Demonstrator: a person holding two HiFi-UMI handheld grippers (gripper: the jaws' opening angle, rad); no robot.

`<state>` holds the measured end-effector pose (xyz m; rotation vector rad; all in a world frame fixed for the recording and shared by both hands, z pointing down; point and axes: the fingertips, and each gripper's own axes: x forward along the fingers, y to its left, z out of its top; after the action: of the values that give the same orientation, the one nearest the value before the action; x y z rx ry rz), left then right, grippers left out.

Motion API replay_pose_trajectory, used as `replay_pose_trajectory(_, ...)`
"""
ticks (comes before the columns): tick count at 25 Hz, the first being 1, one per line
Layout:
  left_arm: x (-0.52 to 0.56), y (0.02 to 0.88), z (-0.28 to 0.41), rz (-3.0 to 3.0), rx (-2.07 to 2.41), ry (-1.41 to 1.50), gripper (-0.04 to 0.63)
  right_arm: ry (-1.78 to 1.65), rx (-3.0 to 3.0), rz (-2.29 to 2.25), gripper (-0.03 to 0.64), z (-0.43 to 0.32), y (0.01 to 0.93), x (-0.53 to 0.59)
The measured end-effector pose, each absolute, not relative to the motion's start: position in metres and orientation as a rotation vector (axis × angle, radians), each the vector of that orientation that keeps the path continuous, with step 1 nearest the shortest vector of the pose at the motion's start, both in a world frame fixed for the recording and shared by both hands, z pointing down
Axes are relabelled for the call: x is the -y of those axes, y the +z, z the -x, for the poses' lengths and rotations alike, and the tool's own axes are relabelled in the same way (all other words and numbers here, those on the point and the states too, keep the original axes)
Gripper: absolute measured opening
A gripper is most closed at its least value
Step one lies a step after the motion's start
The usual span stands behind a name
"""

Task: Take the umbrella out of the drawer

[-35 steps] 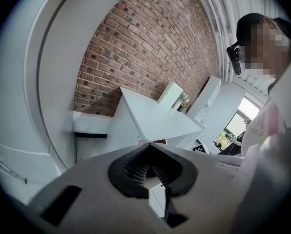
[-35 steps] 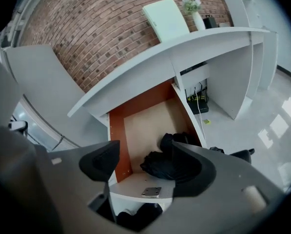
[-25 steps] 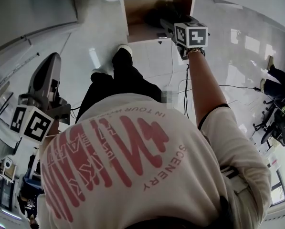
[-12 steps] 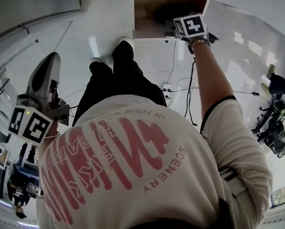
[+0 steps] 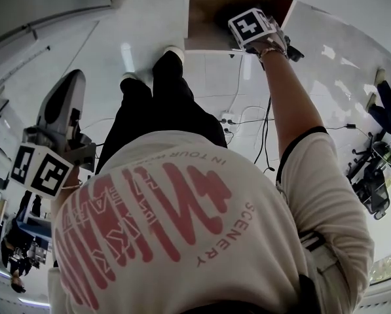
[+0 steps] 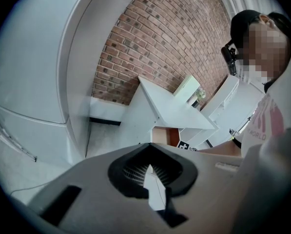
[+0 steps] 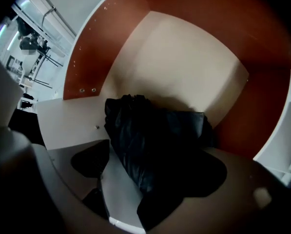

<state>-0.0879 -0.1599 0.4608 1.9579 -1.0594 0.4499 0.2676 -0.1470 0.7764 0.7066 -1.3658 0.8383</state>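
Person in white tee w/ red print (image 5: 182,214) is standing on a pale floor (image 5: 208,77) and reaching the right arm out to an open drawer (image 7: 184,67) at the top of the head view. The right tool (image 7: 160,179) is pointing down into the drawer; its jaws have just been opening and are now standing wide. The folded black umbrella (image 7: 155,140) is sitting between the 2 jaws, but the pads aren't pressing on it.

The umbrella is lying on the drawer's beige bottom, towards the lower edge of the right gripper view. 1 end is resting near the pale panel at left. Red-brown walls are closing in the far corner and the right side.

The left tool (image 6: 149,173) is hanging low at the person's left side, well apart from the drawer. Its jaws are drawn together to a narrow slit w/ nothing between them, and it is facing a brick wall (image 6: 160,38) and white furniture (image 6: 169,108). Cables (image 5: 247,116) are trailing across the floor below the drawer.
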Motion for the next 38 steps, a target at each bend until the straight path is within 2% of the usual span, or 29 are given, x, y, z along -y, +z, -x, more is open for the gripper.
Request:
replay_pose_trajectory(22, 0.153, 0.467, 0.099, -1.968, 1.068, 0.413, 0.003, 0.889, 1.155, -0.767, 0.469, -0.276, 0.799, 0.157)
replay_pose_trajectory(33, 0.142, 0.473, 0.118, -1.944, 1.11, 0.374, 0.003, 0.793, 1.156, -0.732, 0.364, -0.275, 0.801, 0.155)
replay_pose_trajectory(38, 0.138, 0.477, 0.122, -1.932, 1.138, 0.345, 0.003, 0.644, 1.206, -0.739, 0.319, -0.271, 0.8, 0.155)
